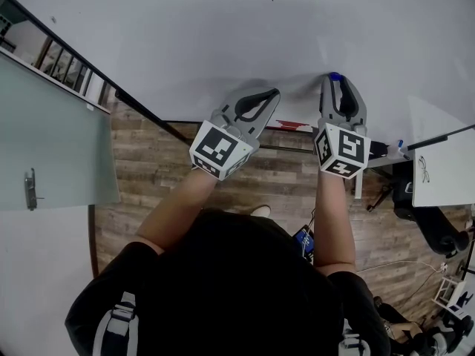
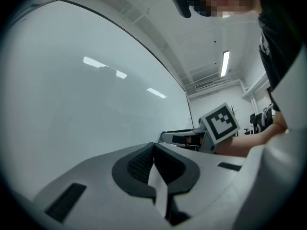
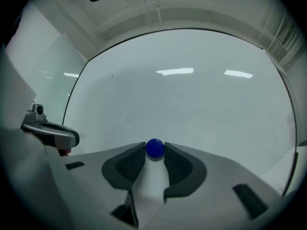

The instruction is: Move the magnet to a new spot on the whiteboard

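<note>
A small round blue magnet (image 1: 335, 76) sits against the big whiteboard (image 1: 223, 35), pinched between the tips of my right gripper (image 1: 335, 82). In the right gripper view the magnet (image 3: 154, 148) fills the gap between the two dark pads, with my right gripper (image 3: 154, 151) shut on it and the whiteboard (image 3: 192, 99) close ahead. My left gripper (image 1: 270, 95) hovers to the left of it near the board's lower part, shut and holding nothing. In the left gripper view its jaws (image 2: 153, 146) meet at the tips, beside the whiteboard (image 2: 72, 104).
The board's black lower frame (image 1: 148, 113) runs diagonally above a wooden floor (image 1: 148, 169). A red item (image 1: 294, 125) lies by the board's bottom edge. A glass panel (image 1: 52, 139) stands at the left. A smaller white board with a drawing (image 1: 441, 165) stands at the right.
</note>
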Tool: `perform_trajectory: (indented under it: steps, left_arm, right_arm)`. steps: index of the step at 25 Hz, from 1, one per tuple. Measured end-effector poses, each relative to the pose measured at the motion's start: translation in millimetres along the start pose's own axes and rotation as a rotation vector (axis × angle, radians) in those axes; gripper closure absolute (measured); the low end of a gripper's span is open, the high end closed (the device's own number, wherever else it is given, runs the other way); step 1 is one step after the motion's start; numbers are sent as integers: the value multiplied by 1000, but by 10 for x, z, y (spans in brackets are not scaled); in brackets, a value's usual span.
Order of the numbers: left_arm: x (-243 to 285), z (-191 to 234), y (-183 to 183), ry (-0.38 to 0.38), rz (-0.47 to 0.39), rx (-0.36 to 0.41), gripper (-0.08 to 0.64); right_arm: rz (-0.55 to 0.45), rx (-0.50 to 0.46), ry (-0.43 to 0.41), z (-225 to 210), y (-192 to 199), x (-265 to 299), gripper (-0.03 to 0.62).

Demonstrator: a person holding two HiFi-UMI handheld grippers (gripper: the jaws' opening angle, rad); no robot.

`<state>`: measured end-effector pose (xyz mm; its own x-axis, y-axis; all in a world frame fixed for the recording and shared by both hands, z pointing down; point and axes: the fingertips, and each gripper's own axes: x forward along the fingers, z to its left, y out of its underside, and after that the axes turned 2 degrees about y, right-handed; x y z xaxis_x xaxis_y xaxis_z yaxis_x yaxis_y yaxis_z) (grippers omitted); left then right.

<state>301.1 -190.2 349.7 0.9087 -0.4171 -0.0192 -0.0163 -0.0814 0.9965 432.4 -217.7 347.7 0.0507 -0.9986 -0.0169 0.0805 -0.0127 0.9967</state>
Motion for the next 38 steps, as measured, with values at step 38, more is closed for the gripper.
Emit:
perform_trajectory:
  steps: [38]
  left_arm:
    - [-361,-542,97,79,34,21,555]
  right_arm:
    - [-27,-3,-420,630,113,-1089,549]
